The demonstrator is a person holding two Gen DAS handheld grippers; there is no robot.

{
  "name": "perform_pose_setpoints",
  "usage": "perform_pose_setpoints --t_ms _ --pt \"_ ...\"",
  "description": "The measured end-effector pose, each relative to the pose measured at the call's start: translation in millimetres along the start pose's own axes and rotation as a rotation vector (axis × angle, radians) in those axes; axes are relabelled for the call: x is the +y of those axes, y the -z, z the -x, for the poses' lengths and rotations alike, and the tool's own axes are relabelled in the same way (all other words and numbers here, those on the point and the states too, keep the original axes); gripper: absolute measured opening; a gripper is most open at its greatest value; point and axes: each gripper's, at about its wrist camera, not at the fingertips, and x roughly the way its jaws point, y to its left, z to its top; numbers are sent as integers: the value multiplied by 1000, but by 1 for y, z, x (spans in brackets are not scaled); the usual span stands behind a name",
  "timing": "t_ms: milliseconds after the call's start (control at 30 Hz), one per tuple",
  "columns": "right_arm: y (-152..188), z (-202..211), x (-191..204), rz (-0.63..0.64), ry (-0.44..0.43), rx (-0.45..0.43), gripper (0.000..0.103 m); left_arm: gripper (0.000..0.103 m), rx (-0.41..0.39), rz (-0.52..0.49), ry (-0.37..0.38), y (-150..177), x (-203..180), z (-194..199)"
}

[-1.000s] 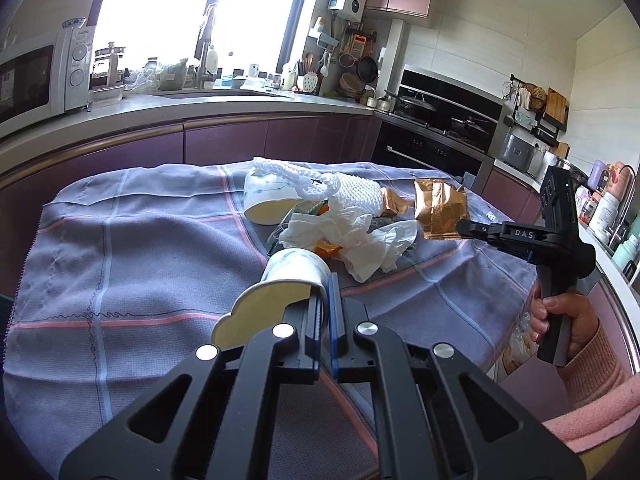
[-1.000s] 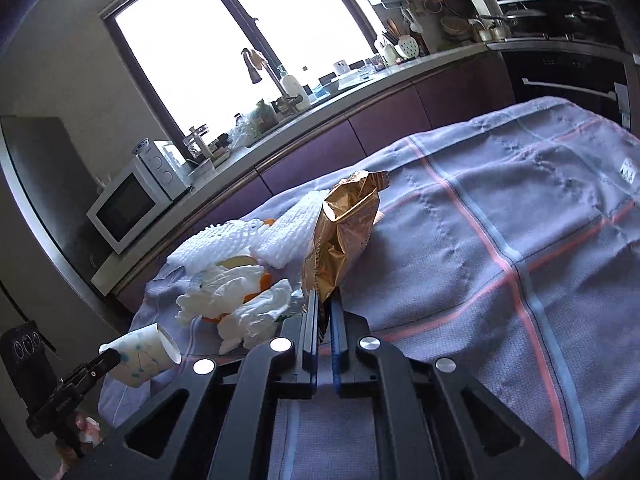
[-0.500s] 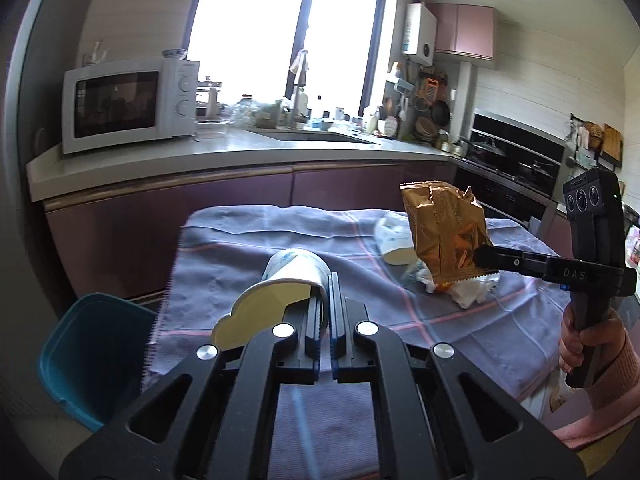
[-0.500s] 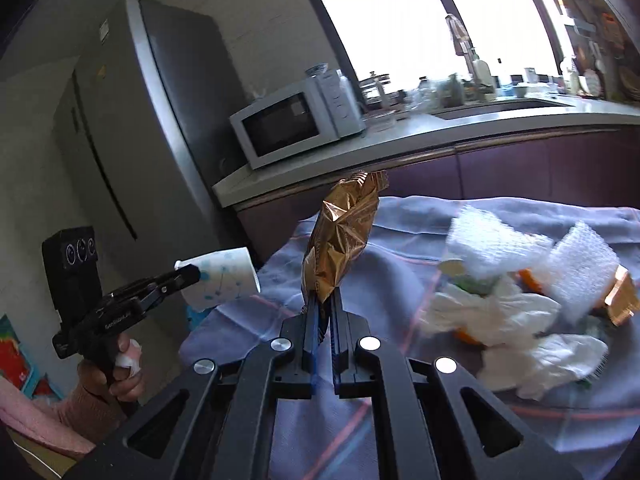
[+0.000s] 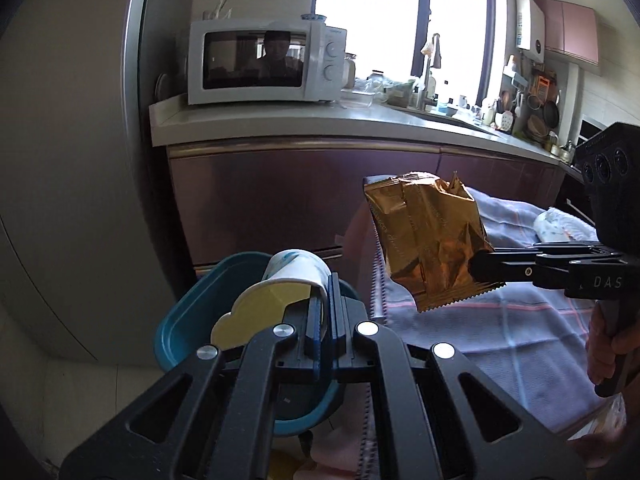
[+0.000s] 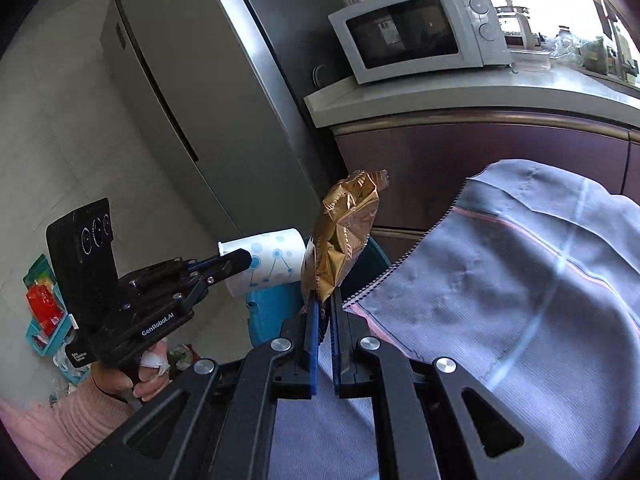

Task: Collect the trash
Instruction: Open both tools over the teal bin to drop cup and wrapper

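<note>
My left gripper [image 5: 325, 292] is shut on the rim of a white paper cup [image 5: 294, 272] with blue dots, held on its side over a teal bin [image 5: 188, 316] on the floor. The cup also shows in the right wrist view [image 6: 266, 264], pinched by the left gripper [image 6: 240, 258]. My right gripper [image 6: 325, 304] is shut on a crumpled gold foil bag [image 6: 344, 232], held upright off the table's left edge, close beside the cup. In the left wrist view the bag [image 5: 428, 240] hangs from the right gripper [image 5: 478, 270].
The table under a grey-purple checked cloth [image 6: 520, 300] lies to the right. A counter with a microwave [image 5: 264, 66] stands behind. A grey fridge [image 6: 192, 92] is at the left. Coloured packets in a small basket [image 6: 42, 308] lie on the floor.
Both grippers have swung left off the table with their loads. The cup now hangs over the teal bin, and the foil bag has come close beside it. The trash pile has left the view.
</note>
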Motion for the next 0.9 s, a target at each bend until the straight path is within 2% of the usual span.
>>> perform_pose_setpoints --t_ms 333,533,600,700,900 --pt "-17 -77 5 4 20 157 5 5 102 65 -29 13 37 -63" --pt "-17 -103 1 -8 50 215 11 6 136 97 -30 19 48 -87" --pt "-15 -106 0 -19 58 219 13 11 132 103 -29 20 46 -87" --pt "-10 -105 -4 -30 63 215 14 13 125 109 -30 25 44 -86" --pt "1 -80 -8 -34 54 179 20 22 82 115 -10 21 33 -71"
